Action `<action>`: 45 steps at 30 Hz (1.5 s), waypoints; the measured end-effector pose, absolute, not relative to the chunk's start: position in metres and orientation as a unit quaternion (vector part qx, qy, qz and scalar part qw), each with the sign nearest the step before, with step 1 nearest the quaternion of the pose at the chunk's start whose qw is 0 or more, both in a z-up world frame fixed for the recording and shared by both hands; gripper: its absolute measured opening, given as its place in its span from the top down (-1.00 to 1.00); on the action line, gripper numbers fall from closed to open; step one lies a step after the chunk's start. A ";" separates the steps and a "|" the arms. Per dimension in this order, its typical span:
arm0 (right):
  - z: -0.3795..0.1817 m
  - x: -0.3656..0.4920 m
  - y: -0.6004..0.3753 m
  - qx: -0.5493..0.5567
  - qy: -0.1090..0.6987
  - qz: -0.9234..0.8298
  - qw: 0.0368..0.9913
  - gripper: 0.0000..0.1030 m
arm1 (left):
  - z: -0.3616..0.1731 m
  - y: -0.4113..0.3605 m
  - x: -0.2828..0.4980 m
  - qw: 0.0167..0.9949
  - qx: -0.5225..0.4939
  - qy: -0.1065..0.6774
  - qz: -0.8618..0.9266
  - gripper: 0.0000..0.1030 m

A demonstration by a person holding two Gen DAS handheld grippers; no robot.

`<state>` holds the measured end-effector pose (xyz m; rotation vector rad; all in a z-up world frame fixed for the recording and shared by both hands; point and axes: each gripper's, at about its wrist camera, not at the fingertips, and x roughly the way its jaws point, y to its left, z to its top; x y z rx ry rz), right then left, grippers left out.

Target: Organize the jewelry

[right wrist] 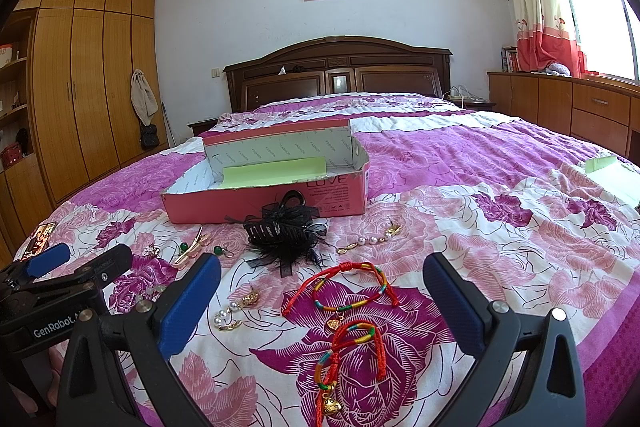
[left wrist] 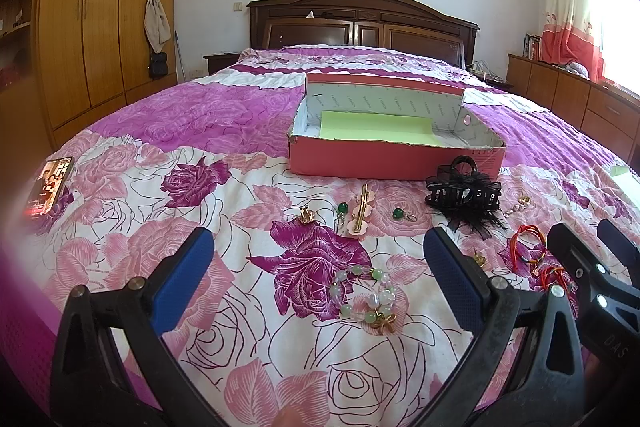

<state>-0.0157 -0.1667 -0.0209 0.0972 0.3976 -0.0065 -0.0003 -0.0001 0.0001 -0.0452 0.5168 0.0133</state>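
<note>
The left gripper (left wrist: 318, 269) has two black plastic arms, each shaped as a hollow triangle frame. Its fingers (left wrist: 182, 281) carry blue pads with a fine dotted texture. A round silver screw head sits at each joint. The right gripper (right wrist: 322, 301) has the same build: black frames, blue textured fingers (right wrist: 188, 303), silver screws. In the right wrist view the side of the left gripper shows white lettering "GenRobot". In the left wrist view the right gripper's body shows raised letters "DAS".

We saw the pink box (right wrist: 264, 203) open on the bed; hair claw (right wrist: 280, 227), bracelets (right wrist: 344, 291), earrings (right wrist: 228, 315) lay scattered before it.
</note>
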 end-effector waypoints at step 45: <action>0.010 -0.005 -0.184 0.083 0.218 0.012 0.972 -1.00 | 0.016 0.008 0.013 0.951 -0.055 0.300 -0.045 -0.90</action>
